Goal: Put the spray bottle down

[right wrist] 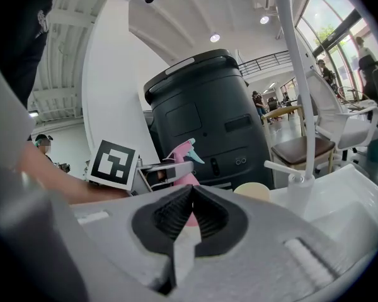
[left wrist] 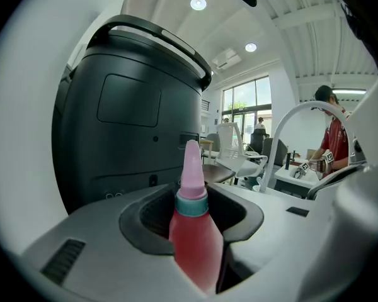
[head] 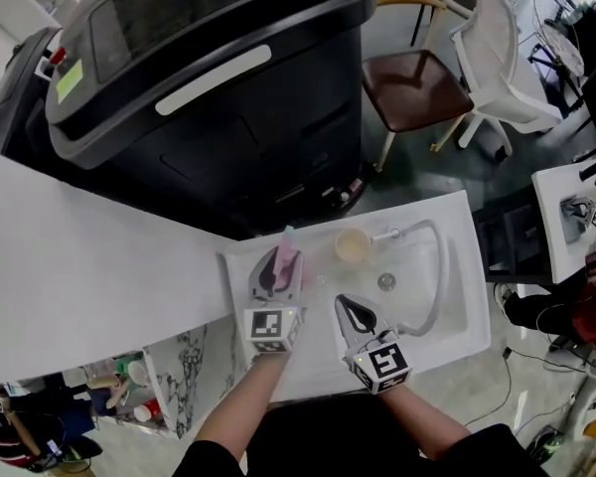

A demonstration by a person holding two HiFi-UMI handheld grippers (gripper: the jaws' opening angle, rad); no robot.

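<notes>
A pink spray bottle (head: 290,253) with a teal collar stands upright between the jaws of my left gripper (head: 277,264), which is shut on its body (left wrist: 194,241). It hangs over the left end of the white sink (head: 457,229). My right gripper (head: 350,308) sits just right of it above the sink's near edge, shut with its black pads (right wrist: 208,222) meeting and nothing between them. From the right gripper view the bottle's trigger head (right wrist: 188,151) shows behind the left gripper's marker cube (right wrist: 113,164).
A pale cup (head: 353,246) stands in the basin beside a curved white faucet (head: 435,266) and the drain (head: 385,282). A large black wheeled bin (head: 228,87) rises behind the counter (head: 79,276). A brown chair (head: 412,87) and a white chair (head: 497,38) stand farther back.
</notes>
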